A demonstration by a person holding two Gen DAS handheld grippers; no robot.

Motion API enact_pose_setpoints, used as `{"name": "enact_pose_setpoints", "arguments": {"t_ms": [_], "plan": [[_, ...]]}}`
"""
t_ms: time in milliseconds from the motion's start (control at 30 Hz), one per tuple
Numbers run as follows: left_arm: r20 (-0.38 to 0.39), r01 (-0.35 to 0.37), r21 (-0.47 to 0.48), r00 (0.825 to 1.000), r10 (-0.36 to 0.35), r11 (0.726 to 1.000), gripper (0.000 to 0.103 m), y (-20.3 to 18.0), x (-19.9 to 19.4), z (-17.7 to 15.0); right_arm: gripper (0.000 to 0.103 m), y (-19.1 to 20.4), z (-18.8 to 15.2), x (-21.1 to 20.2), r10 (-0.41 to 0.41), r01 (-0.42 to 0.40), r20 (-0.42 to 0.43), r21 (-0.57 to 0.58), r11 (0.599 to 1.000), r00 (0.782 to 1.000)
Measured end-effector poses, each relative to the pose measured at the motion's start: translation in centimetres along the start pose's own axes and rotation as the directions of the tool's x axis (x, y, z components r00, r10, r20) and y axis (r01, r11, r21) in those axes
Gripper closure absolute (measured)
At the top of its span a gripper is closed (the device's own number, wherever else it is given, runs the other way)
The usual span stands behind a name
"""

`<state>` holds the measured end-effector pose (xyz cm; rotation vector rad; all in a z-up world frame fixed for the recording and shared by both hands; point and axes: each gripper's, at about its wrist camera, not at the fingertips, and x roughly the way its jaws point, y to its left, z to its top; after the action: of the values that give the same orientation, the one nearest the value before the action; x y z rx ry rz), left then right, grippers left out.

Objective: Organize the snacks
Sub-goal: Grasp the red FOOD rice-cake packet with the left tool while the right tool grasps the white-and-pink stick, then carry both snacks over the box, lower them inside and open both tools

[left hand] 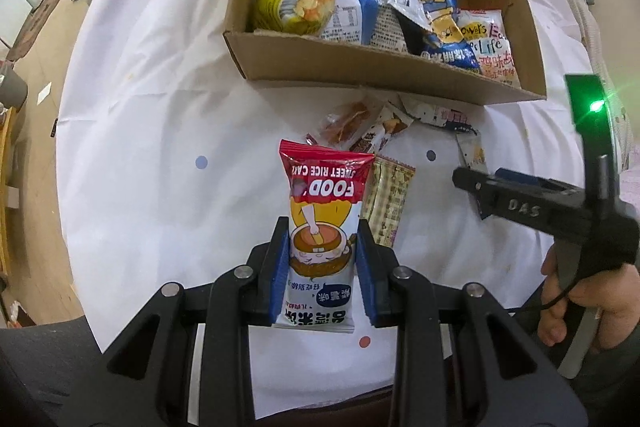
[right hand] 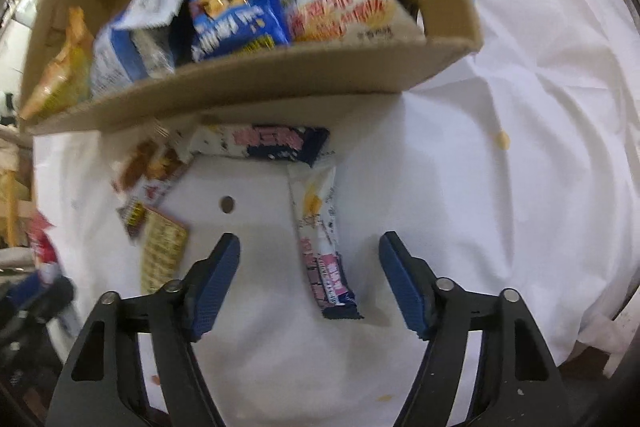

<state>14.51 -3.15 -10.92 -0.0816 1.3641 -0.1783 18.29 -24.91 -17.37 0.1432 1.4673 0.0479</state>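
White cloth with scattered coloured dots covers my table, and an open brown cardboard box already half full of packets sits at its far side; my left gripper pinches a red-topped sweet rice cake packet across its middle, its long axis pointing toward the box; my right gripper stands spread, pads touching nothing, straddling a slim white-and-navy snack bar lying flat on the cloth; the bar's long axis runs away from me toward the box, crosswise to the closing line, so I judge a straight descent and squeeze should catch its narrow sides.
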Motion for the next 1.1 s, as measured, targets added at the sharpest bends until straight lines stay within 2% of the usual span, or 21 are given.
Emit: {"name": "enact_pose_setpoints", "arguments": {"t_ms": [33,100,233,333,467,700,900,967,1100], "plan": [[0.004,-0.002,-0.003,1.0,0.002,1.0,0.076,0.2,-0.2,0.1,0.047,0.0,-0.1,0.1,-0.014,0.014,-0.004,-0.012,1.0,1.0],[0.013,-0.006,-0.011,1.0,0.006,1.0,0.076,0.5,-0.3,0.2,0.085,0.2,-0.2,0.1,-0.018,0.017,-0.003,-0.034,0.999,1.0],[0.037,-0.039,-0.019,0.999,0.04,0.999,0.076,1.1,-0.4,0.4,0.085,0.6,-1.3,-0.2,0.022,-0.022,-0.007,-0.08,0.997,1.0],[0.043,-0.083,-0.028,0.995,0.085,0.996,0.076,1.7,0.1,0.5,0.085,1.3,-2.6,0.2,0.105,-0.112,-0.067,-0.12,0.986,0.992],[0.024,-0.137,-0.04,0.99,0.138,0.99,0.076,2.7,1.3,0.4,0.085,3.2,-4.6,-1.0,0.181,-0.192,-0.069,-0.208,0.959,0.981],[0.08,-0.177,-0.032,0.98,0.179,0.984,0.076,2.9,1.0,0.4,0.085,4.3,-4.9,-4.6,0.337,-0.319,0.031,-0.254,0.913,0.941],[0.114,-0.201,0.008,0.974,0.198,0.98,0.076,1.9,1.3,-0.1,0.085,4.9,-4.0,-5.2,0.389,-0.362,0.06,-0.264,0.894,0.919],[0.144,-0.196,0.003,0.971,0.194,0.981,0.076,1.6,0.5,-0.1,0.085,5.0,-3.5,-5.9,0.416,-0.381,0.09,-0.263,0.886,0.905],[0.241,-0.14,-0.018,0.96,0.141,0.99,0.076,1.1,-2.9,0.1,0.085,4.4,-2.5,-7.9,0.483,-0.439,0.182,-0.238,0.867,0.856]]}}
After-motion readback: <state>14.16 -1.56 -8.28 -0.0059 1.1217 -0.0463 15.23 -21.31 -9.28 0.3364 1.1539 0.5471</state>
